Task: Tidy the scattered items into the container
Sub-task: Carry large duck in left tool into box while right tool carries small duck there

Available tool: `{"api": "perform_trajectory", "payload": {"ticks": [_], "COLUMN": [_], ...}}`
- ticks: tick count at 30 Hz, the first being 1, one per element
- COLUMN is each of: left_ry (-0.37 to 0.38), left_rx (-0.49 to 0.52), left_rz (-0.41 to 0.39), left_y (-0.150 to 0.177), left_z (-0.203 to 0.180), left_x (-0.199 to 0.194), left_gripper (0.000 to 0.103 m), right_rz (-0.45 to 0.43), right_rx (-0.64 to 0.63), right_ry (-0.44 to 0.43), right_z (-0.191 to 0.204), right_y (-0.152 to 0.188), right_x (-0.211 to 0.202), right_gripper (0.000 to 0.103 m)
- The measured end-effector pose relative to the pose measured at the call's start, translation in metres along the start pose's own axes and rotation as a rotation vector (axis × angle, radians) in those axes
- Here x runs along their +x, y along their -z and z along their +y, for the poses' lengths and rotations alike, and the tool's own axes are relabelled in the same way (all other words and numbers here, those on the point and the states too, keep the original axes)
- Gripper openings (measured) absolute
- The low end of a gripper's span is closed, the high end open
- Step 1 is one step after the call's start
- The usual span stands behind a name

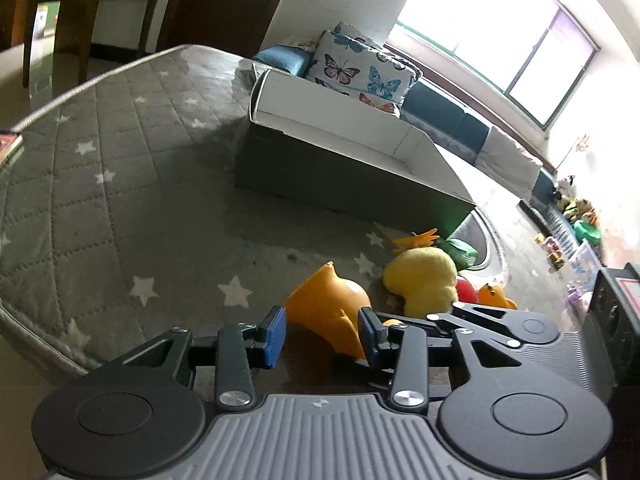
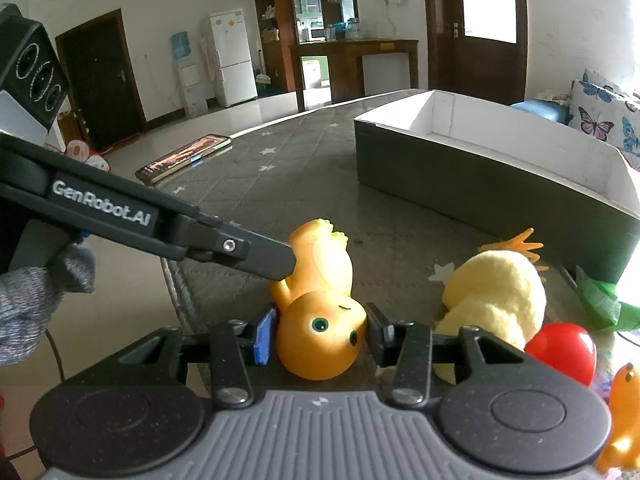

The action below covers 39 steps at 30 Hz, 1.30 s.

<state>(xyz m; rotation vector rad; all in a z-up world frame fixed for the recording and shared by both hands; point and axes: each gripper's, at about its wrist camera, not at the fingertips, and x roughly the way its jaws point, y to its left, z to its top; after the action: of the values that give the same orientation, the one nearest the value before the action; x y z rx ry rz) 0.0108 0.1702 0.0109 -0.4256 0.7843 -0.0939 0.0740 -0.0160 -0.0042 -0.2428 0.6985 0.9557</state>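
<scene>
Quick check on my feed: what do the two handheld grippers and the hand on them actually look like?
Both match: ribbed grey body, two round black discs, black linkage arms with silver screws, blue pads on the fingers. The left gripper shows white "GenRobot.AI" lettering on its side in the right wrist view, where a grey knit glove covers the hand holding it. The right gripper looks identical.

A home's living room. At ten o'clock in the right wrist view stands a white fridge (image 2: 232, 56) beside a water dispenser (image 2: 186, 76); butterfly cushions (image 1: 360, 68) sit on a sofa (image 1: 460, 120) at one o'clock in the left view, under a bright window (image 1: 500, 28).
</scene>
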Motion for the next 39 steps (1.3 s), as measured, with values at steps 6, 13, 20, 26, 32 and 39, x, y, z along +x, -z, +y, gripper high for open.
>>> {"api": "perform_trajectory", "payload": {"ticks": [6, 13, 20, 26, 32, 39], "left_ry": [0.024, 0.052, 0.102, 0.149, 0.196, 0.21], "left_rx": [-0.042, -0.05, 0.048, 0.119, 0.153, 0.131], "left_rz": [0.024, 0.008, -0.052, -0.09, -0.074, -0.004], "left_y": [-0.001, -0.009, -0.044, -0.088, -0.129, -0.158], "left_z": [0.001, -0.004, -0.039, -0.079, -0.106, -0.105], "left_x": [0.008, 0.002, 0.001, 0.027, 0.078, 0.141], "left_gripper": [0.041, 0.04, 0.04, 0.037, 0.034, 0.033], "right_rz": [-0.005, -0.045, -0.15, -0.223, -0.233, -0.164], "right_rx": [0.004, 0.017, 0.025, 0.046, 0.082, 0.133], "right_ry": [-0.012, -0.001, 0.073, 0.184, 0.284, 0.326], "right_z": [0.002, 0.001, -0.018, -0.057, -0.106, -0.156], "right_y": [0.001, -0.001, -0.021, -0.046, -0.071, -0.086], "right_x": [0.0, -0.013, -0.045, -0.063, -0.064, -0.031], "right_gripper": [0.044, 0.044, 0.044, 0.044, 0.044, 0.044]}}
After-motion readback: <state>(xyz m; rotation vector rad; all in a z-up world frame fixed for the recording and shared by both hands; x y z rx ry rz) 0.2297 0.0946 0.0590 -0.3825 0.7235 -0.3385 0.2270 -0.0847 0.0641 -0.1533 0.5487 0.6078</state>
